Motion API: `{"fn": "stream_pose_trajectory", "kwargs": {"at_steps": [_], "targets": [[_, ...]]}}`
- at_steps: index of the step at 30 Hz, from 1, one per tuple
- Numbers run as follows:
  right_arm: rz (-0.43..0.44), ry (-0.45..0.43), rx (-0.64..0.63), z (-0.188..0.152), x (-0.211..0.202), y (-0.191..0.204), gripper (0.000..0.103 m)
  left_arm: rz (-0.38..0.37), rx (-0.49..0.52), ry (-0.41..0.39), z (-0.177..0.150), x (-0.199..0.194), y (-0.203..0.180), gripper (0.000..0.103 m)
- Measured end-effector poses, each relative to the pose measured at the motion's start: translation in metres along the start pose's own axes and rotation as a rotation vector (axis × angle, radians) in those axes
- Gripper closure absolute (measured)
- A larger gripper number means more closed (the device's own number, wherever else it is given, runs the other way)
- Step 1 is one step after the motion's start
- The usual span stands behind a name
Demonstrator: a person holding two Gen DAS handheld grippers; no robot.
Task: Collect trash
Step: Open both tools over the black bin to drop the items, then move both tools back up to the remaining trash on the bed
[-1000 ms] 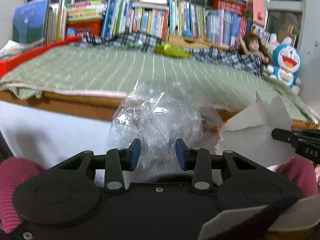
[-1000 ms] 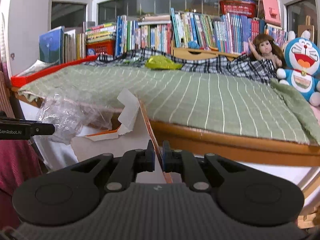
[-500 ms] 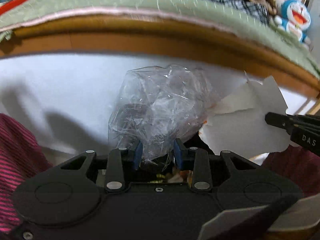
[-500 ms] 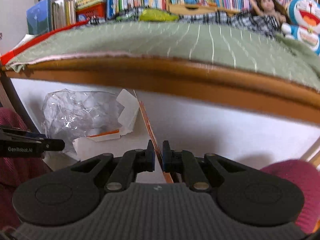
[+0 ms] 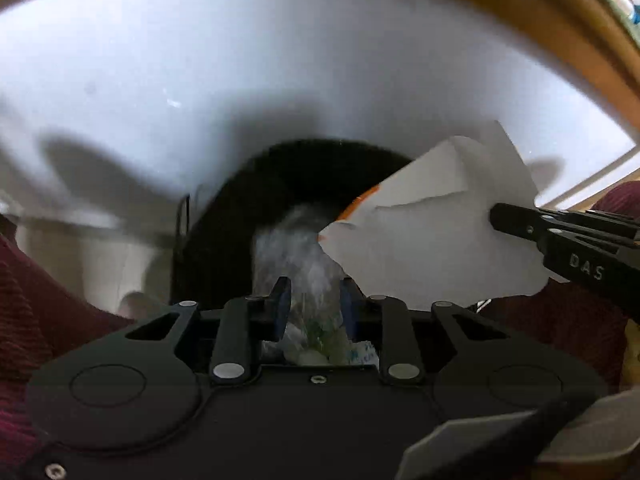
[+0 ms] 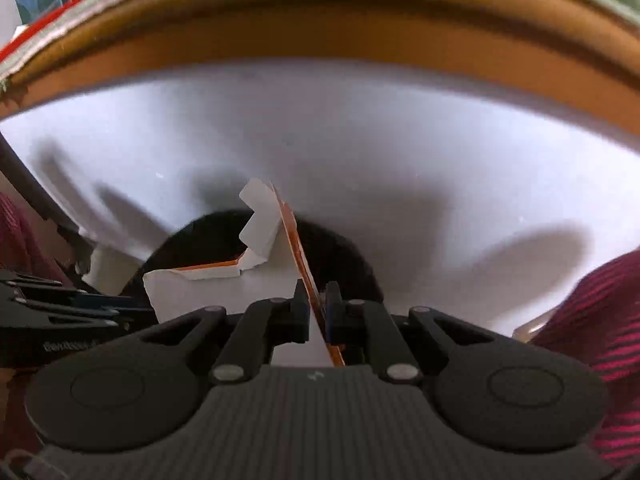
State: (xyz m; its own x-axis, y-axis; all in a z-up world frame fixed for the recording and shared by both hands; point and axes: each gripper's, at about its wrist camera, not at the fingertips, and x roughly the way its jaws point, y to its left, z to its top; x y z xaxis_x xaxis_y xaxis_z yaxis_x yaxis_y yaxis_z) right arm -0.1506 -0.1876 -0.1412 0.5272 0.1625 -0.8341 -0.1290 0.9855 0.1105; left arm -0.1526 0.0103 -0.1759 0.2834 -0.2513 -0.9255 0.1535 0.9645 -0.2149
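My left gripper (image 5: 313,306) is shut on a crumpled clear plastic bag (image 5: 296,264), which looks blurred and hangs over the mouth of a black bin (image 5: 240,216). Just to its right, a torn white cardboard piece (image 5: 432,236) with an orange edge is pinched by my right gripper (image 5: 498,218). In the right wrist view, the right gripper (image 6: 317,308) is shut on that cardboard piece (image 6: 260,236), held edge-on above the bin (image 6: 344,256). The left gripper (image 6: 132,304) reaches in from the left.
A white panel (image 5: 280,60) rises behind the bin, under the wooden bed edge (image 6: 320,40). Dark red striped clothing of the person sits at both sides (image 6: 600,320) (image 5: 32,300). Some scraps (image 5: 320,352) lie inside the bin below the left fingers.
Both grippers have dropped and tilted down from bed height to the black bin, still holding the plastic bag and the cardboard. The bed top, books and toys have left the view.
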Motion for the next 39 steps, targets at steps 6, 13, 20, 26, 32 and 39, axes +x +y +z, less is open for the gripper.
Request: {"fn": "stream_pose_trajectory", "kwargs": {"at_steps": [6,13,20,26,32,39], "targets": [[0.023,0.051,-0.015,0.002,0.018,0.007,0.085,0.014,-0.017,0.016,-0.001,0.010,0.010,0.074],[0.036,0.065,-0.003,0.003,0.021,0.007,0.050,0.036,-0.024,-0.005,-0.008,0.006,0.011,0.056],[0.054,0.028,0.000,0.009,0.015,0.009,0.041,0.061,-0.002,-0.041,-0.001,-0.008,0.005,0.042],[0.080,-0.061,-0.036,0.023,-0.011,0.006,0.036,0.083,0.032,-0.105,0.005,-0.030,0.000,0.032],[0.129,-0.181,-0.103,0.043,-0.048,0.010,0.027,0.080,0.048,-0.210,0.018,-0.068,-0.002,0.024],[0.184,-0.283,-0.158,0.066,-0.084,0.017,0.020,0.059,0.030,-0.318,0.029,-0.114,-0.003,0.020]]}}
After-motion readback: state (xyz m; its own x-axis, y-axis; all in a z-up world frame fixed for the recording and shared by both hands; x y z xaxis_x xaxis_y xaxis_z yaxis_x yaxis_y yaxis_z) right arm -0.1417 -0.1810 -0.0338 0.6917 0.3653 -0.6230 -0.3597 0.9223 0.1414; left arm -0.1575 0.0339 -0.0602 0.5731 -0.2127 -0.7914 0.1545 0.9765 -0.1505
